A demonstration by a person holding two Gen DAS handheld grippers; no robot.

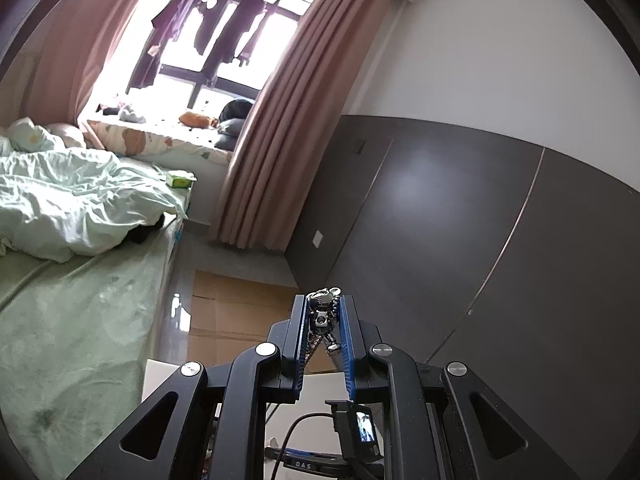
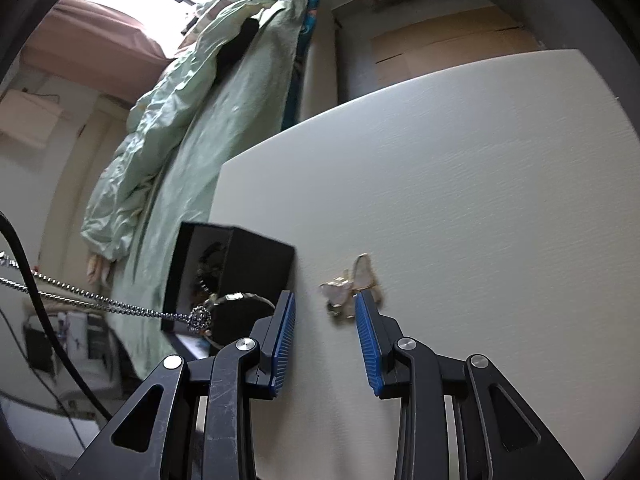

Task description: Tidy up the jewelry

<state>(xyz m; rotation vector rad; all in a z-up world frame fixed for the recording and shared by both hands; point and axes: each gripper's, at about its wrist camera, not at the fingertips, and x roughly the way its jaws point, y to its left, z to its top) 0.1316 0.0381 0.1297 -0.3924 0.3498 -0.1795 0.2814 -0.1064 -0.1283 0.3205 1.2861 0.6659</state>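
Black boxes [image 2: 230, 276]: one, on the bench [image 2: 460, 200]
Chain necklaces [image 2: 104, 300]: one, left of the box
Silver pendants [image 1: 323, 316]: one
Pale butterfly pieces [image 2: 346, 286]: one, right of the box
Beds [image 1: 80, 280]: one

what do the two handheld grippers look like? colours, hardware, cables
Both match: black linkage arms with round silver pivot bolts and triangular cutouts, blue ribbed pads on the fingers. Below the left gripper sit a black cable and a small screen module. The right gripper has scuffed arms.
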